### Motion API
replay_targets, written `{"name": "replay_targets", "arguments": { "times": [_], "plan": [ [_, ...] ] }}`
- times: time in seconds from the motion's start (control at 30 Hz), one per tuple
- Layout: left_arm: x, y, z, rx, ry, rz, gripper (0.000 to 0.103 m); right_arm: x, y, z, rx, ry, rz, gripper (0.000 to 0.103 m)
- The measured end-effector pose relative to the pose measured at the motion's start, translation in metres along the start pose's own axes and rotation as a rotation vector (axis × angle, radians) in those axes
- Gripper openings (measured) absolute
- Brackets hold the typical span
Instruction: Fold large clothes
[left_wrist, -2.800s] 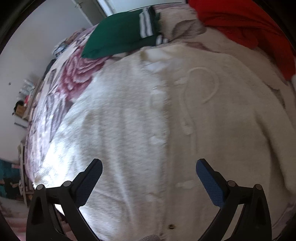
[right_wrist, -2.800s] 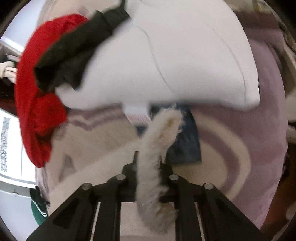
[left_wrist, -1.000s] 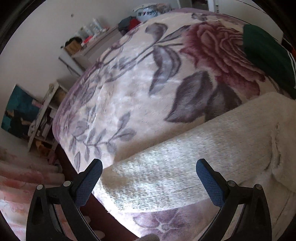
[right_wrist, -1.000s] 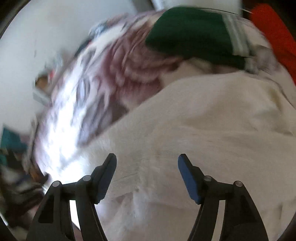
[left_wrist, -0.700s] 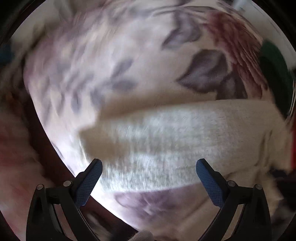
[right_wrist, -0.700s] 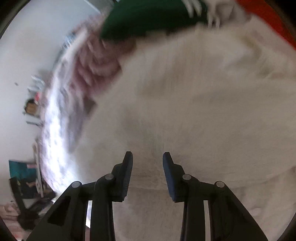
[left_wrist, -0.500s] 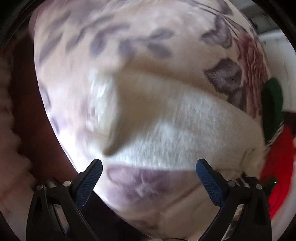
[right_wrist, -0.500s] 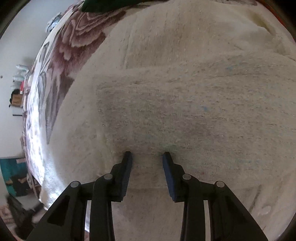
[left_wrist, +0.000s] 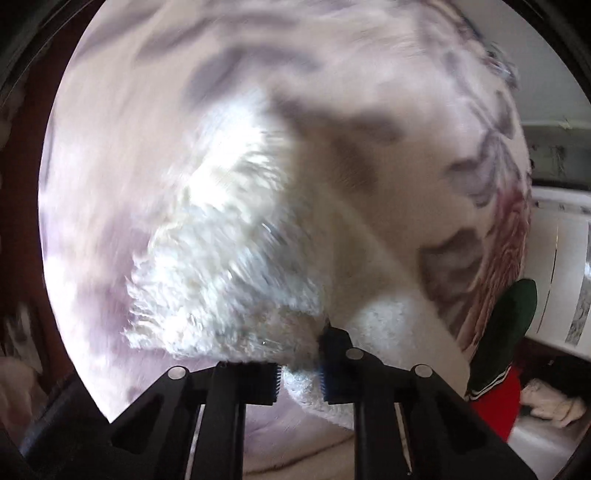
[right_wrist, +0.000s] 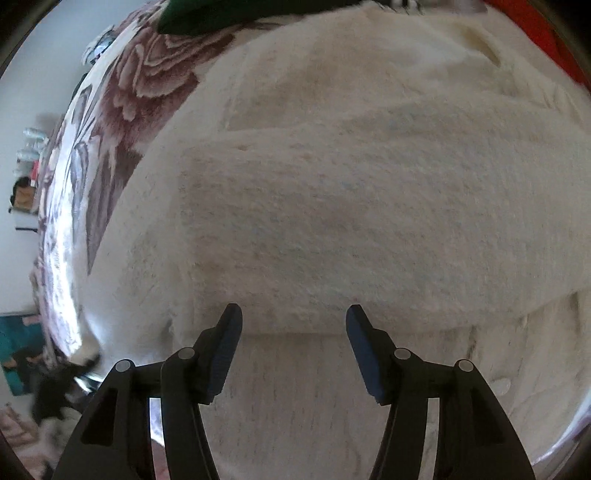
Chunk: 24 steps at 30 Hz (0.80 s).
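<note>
1. The cream fleece cardigan (right_wrist: 351, 221) lies spread on the floral blanket (right_wrist: 122, 110) of the bed, and one sleeve is already laid flat across its body, filling the right wrist view from nine to three o'clock.

2. The other sleeve's cuff (left_wrist: 221, 280) is now in my left gripper (left_wrist: 298, 380). A second ago that sleeve lay flat on the blanket ahead of wide jaws; now the jaws are closing on a fold of fleece at six o'clock, and the cuff bunches and lifts toward ten o'clock. The view is blurred, so I cannot tell how deep the bite goes.

3. My right gripper (right_wrist: 293, 332) has changed the other way. Half a second ago its jaws stood nearly together on the lower edge of the folded sleeve; now they are opening, with bare fleece between them and nothing pinched. I judge that sleeve is placed and released.

4. For the task, this means one sleeve is done and the second is about to be carried over the body. The grip looks shallow, so the fleece could slip out during the swing.

5. Farther out, a green garment with white stripes (right_wrist: 236, 14) sits at twelve o'clock beyond the collar, and a red garment (right_wrist: 546, 44) lies at one to two o'clock.
</note>
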<state>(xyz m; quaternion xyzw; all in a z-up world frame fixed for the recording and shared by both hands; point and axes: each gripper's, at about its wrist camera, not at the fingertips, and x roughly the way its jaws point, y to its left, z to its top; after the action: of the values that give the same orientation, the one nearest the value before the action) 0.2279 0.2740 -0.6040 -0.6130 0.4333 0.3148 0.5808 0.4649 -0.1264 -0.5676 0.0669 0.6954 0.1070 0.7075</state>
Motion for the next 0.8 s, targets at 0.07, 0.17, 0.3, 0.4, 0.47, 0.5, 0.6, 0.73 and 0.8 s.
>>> {"name": "replay_targets", "arguments": {
  "times": [0.07, 0.17, 0.3, 0.4, 0.47, 0.5, 0.6, 0.73, 0.8],
  "plan": [
    [-0.007, -0.021, 0.007, 0.065, -0.032, 0.001, 0.011, 0.000, 0.010, 0.003, -0.013, -0.033, 0.001, 0.061],
    [-0.018, -0.054, 0.018, 0.188, -0.082, -0.008, 0.011, 0.011, 0.023, 0.009, -0.016, -0.073, -0.025, 0.061],
    [-0.023, -0.092, 0.025, 0.353, -0.138, 0.001, 0.010, 0.042, 0.024, 0.021, 0.024, 0.010, -0.047, 0.061],
    [-0.032, -0.121, 0.013, 0.485, -0.189, 0.022, 0.010, 0.019, 0.013, 0.025, 0.092, -0.070, 0.020, 0.061],
    [-0.045, -0.138, 0.001, 0.568, -0.227, 0.032, 0.010, 0.017, 0.000, 0.022, 0.108, -0.049, 0.054, 0.061],
    [-0.053, -0.150, -0.008, 0.614, -0.251, 0.038, 0.010, 0.016, -0.009, 0.018, 0.135, -0.039, 0.071, 0.061],
    [-0.072, -0.190, -0.054, 0.784, -0.321, 0.044, 0.010, 0.004, -0.046, 0.004, 0.239, -0.043, 0.132, 0.061],
    [-0.081, -0.239, -0.148, 1.059, -0.380, 0.046, 0.010, -0.031, -0.098, -0.012, 0.300, -0.079, 0.155, 0.061],
    [-0.072, -0.265, -0.215, 1.209, -0.366, 0.036, 0.010, -0.050, -0.126, -0.019, 0.324, -0.103, 0.157, 0.061]
  ]
}}
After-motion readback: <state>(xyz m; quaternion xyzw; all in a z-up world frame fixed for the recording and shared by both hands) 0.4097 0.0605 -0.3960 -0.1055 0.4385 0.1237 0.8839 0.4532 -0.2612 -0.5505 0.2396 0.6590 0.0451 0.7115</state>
